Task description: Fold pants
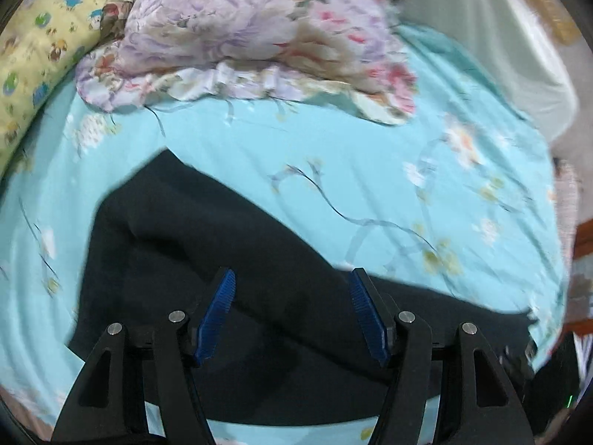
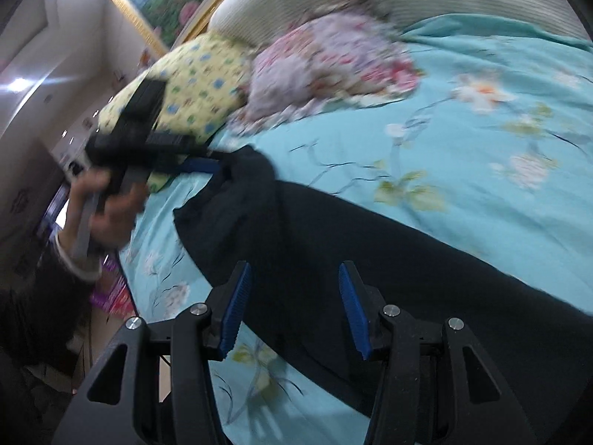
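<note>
Black pants (image 1: 222, 230) lie spread on a turquoise flowered bedsheet (image 1: 370, 155). In the left wrist view my left gripper (image 1: 292, 274) hangs over them, its blue pads wide apart with nothing between them. The right wrist view shows the pants (image 2: 333, 230) running from lower right to a bunched end at upper left. My right gripper (image 2: 292, 267) is open just above the cloth, not pinching it. A hand (image 2: 107, 215) holds the left gripper (image 2: 202, 154) right beside that bunched end; whether it touches the cloth I cannot tell.
A floral quilt (image 1: 252, 29) and a yellow cartoon pillow (image 1: 37, 55) lie at the head of the bed, against a pale headboard (image 1: 500, 37). A framed picture (image 2: 163, 3) hangs above. The bed's edge (image 2: 129, 267) drops to a cluttered floor on the left.
</note>
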Available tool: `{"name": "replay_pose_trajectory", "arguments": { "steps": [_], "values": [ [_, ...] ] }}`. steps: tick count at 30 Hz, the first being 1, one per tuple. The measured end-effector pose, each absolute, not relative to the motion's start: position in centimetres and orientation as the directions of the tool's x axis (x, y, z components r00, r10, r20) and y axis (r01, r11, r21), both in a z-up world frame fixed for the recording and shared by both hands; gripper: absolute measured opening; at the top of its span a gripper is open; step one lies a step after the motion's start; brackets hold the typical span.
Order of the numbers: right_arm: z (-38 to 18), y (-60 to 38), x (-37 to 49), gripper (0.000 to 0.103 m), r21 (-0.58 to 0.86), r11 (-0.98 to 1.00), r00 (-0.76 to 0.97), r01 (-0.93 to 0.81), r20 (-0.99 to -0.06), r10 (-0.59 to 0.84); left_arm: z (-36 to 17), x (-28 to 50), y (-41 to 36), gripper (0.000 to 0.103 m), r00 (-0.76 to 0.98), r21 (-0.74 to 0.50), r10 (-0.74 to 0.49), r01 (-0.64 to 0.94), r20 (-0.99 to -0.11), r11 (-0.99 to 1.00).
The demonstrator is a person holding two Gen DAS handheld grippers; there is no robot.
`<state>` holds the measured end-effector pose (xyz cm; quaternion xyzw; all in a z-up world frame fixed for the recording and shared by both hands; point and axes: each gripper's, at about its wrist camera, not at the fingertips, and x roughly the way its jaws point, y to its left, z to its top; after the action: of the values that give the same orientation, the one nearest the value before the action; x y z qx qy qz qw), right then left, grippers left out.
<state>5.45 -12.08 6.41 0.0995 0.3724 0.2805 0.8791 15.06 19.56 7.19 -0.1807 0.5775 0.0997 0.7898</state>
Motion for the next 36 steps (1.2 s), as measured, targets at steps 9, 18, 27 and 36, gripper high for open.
{"name": "replay_pose_trajectory", "arguments": {
  "steps": [9,18,27,36],
  "values": [
    [5.3,-7.4,9.5,0.062,0.361,0.788,0.435,-0.498,-0.683,0.587,1.9,21.5,20.6,0.066,0.026,0.006,0.018,-0.42,-0.999,0.908],
    [3.3,-4.9,11.3,0.062,0.313,0.783,0.366,-0.538,-0.75,0.551,-0.4,20.5,19.5,0.054,0.028,0.098,0.115,-0.347,-0.993,0.933],
    [3.1,-3.6,11.2,0.007,0.249,0.785,0.388,-0.567,-0.76,0.521,3.5,13.5,22.7,0.004,0.25,-0.126,-0.018,-0.424,-0.968,0.897],
    [6.0,-3.5,8.8,0.007,0.189,0.766,0.44,-0.615,-0.724,0.532,7.9,0.9,24.0,0.004,0.579,-0.445,-0.119,-0.462,-0.807,0.767]
  ]
}}
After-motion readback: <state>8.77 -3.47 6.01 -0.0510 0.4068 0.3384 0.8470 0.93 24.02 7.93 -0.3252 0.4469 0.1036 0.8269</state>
